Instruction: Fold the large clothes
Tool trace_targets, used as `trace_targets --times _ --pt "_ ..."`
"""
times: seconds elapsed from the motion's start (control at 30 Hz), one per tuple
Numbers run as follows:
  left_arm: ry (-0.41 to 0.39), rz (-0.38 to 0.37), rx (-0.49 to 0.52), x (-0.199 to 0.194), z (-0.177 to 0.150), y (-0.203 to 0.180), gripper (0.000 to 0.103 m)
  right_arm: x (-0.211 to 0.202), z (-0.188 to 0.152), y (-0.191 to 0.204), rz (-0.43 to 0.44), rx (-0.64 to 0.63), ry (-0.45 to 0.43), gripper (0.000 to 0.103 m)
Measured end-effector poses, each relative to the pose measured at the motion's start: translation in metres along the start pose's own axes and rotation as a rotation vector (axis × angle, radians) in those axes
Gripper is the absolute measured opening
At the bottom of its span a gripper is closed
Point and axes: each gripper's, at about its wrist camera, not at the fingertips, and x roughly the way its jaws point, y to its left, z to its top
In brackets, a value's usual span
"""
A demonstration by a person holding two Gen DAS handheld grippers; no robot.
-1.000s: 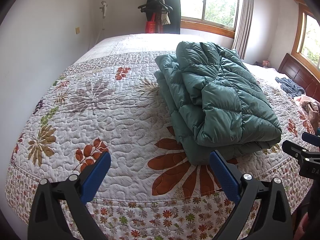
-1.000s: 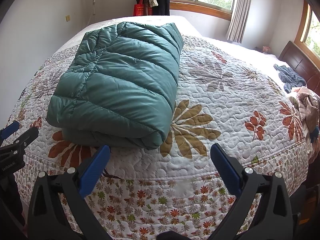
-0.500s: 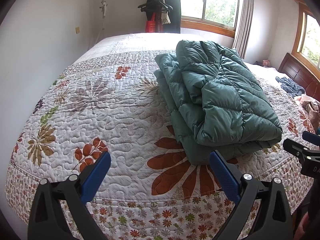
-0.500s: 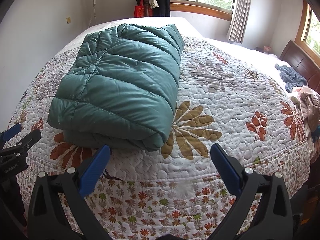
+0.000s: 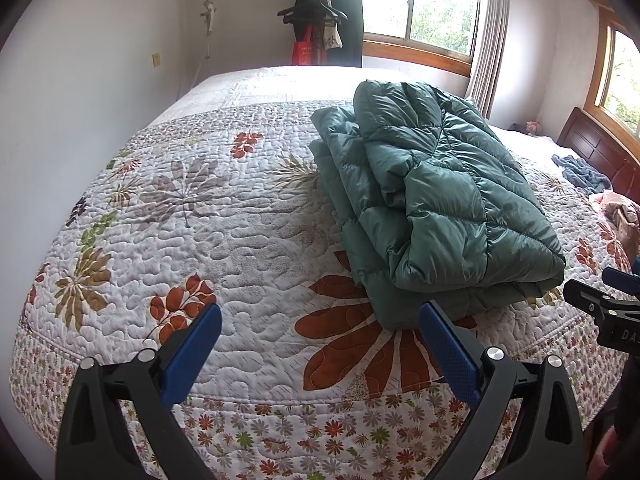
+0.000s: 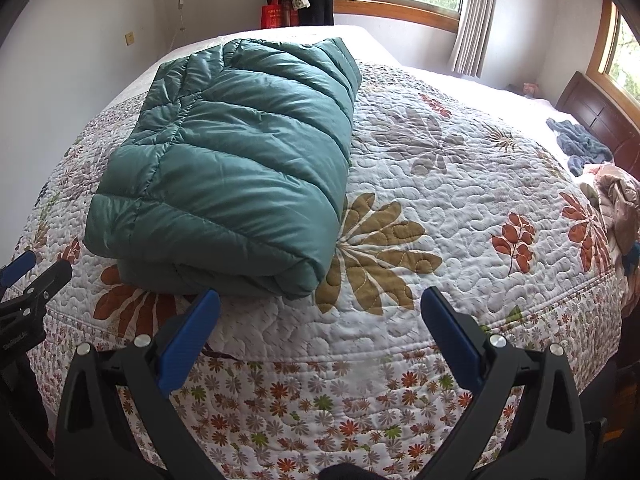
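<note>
Green folded jacket (image 6: pixel 236 160) lies beyond spread right gripper (image 6: pixel 320 316).

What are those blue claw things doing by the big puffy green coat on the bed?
A person holds one claw in each hand and is folding large clothes. The puffy green jacket already lies folded in a thick bundle on the flowery quilt. The left claw and the right claw are both open, holding nothing, and hover at the near edge of the bed without touching the jacket. More loose clothes lie near the headboard.
</note>
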Motion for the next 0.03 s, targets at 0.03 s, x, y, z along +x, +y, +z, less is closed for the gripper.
trace_targets --times 0.03 --pt "-0.001 0.0 0.0 0.0 0.0 -0.0001 0.099 0.0005 -0.0001 -0.0001 0.002 0.001 0.001 0.1"
